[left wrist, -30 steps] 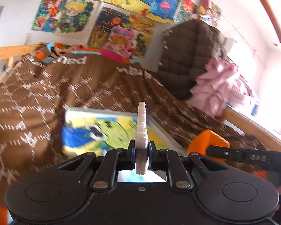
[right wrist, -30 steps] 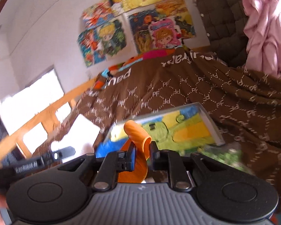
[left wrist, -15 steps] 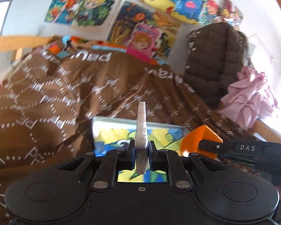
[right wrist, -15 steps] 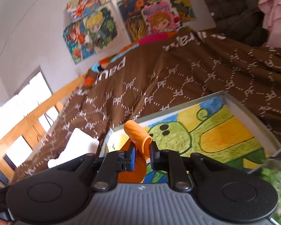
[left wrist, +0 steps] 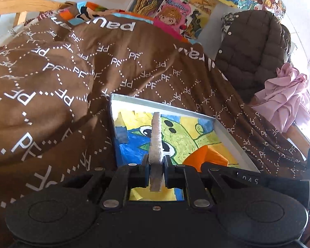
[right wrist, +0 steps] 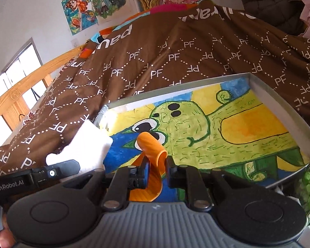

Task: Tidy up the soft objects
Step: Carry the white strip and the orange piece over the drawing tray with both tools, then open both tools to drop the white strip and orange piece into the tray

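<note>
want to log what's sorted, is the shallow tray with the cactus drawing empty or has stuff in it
Appears empty: the tray shows only its drawing; the orange piece sits in the right gripper.

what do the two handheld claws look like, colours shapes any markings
The left claw has an all-black body with two round discs, black linkage arms and silver pivot pins. The right claw is alike, but its body is ribbed grey between the discs. White lettering shows on each claw's side: "GenRobot.AI" on the left, "DAS" on the right.
</note>
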Available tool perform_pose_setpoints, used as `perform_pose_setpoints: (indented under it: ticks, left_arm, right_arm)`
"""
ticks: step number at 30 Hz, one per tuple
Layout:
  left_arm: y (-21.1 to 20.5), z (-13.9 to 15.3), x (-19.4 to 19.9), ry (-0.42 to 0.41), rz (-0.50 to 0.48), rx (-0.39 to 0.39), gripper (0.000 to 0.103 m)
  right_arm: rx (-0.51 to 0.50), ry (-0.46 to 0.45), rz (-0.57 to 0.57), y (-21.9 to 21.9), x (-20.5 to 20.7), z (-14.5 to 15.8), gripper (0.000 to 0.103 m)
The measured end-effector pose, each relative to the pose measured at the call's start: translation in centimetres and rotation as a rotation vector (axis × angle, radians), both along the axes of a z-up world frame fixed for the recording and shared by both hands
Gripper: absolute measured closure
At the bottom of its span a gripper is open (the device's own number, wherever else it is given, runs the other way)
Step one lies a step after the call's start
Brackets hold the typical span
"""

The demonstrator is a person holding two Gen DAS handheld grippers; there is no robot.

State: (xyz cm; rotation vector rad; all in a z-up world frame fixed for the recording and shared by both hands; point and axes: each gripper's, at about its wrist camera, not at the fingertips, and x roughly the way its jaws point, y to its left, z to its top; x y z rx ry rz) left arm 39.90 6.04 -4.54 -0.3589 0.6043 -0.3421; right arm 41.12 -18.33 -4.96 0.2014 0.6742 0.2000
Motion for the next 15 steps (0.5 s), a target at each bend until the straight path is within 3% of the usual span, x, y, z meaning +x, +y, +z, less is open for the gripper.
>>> perform_pose_setpoints:
  ticks: [6, 11, 13, 15]
  left_arm:
    - [0.5, -1.0, 0.9, 0.094, 0.008, -0.024, 0.089]
    - [0.8, -1.2, 1.0, 0.106, 0.025, -0.024, 0.087]
    - [0.8, -1.1, 0.9, 0.106, 0.028, -0.028, 0.083]
    - [0.7, -0.7, 0.6, 0.102, 0.027, -0.029, 0.070]
  right_arm:
    - [-0.008, 0.009, -0.007, -0.1, 0.1, 0.0, 0.074]
    - [-0.013, 0.014, -0.024, -0.4, -0.1, 0.3, 0.067]
    - [-0.016, 0.009, -0.028, -0.5, -0.4, 0.8, 0.063]
    - [-0.029, -0.008, -0.028, -0.5, -0.8, 1.6, 0.049]
